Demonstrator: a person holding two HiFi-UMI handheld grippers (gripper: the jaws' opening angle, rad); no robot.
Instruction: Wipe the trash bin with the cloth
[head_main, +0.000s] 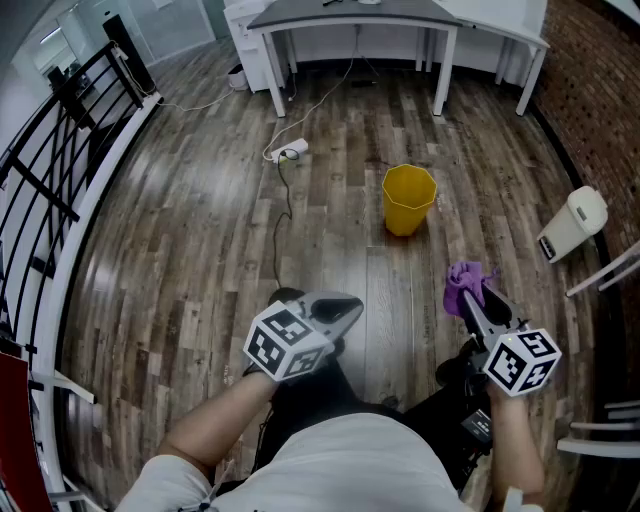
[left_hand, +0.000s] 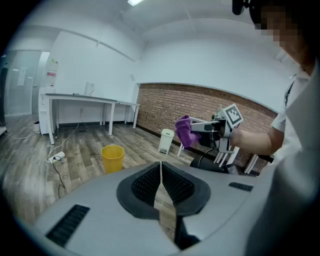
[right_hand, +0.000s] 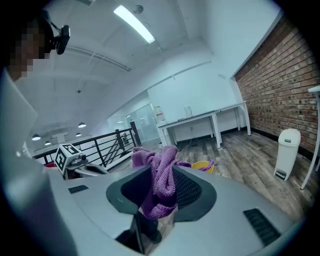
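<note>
A small yellow trash bin (head_main: 409, 199) stands upright on the wood floor ahead of me; the left gripper view has the bin (left_hand: 112, 157) at left, and the right gripper view shows only its rim (right_hand: 201, 166) behind the cloth. My right gripper (head_main: 473, 298) is shut on a purple cloth (head_main: 465, 284), which bunches between its pads (right_hand: 159, 187). From the left gripper view the cloth (left_hand: 186, 132) hangs in the right gripper's tip. My left gripper (head_main: 345, 312) is shut with nothing in it, its pads (left_hand: 161, 182) together, held low and short of the bin.
A white pedal bin (head_main: 571, 224) stands by the brick wall at right. White desks (head_main: 352, 17) line the far wall, and a power strip with cable (head_main: 287, 152) lies on the floor. A black railing (head_main: 55, 150) runs along the left. White chair legs (head_main: 600, 280) are at right.
</note>
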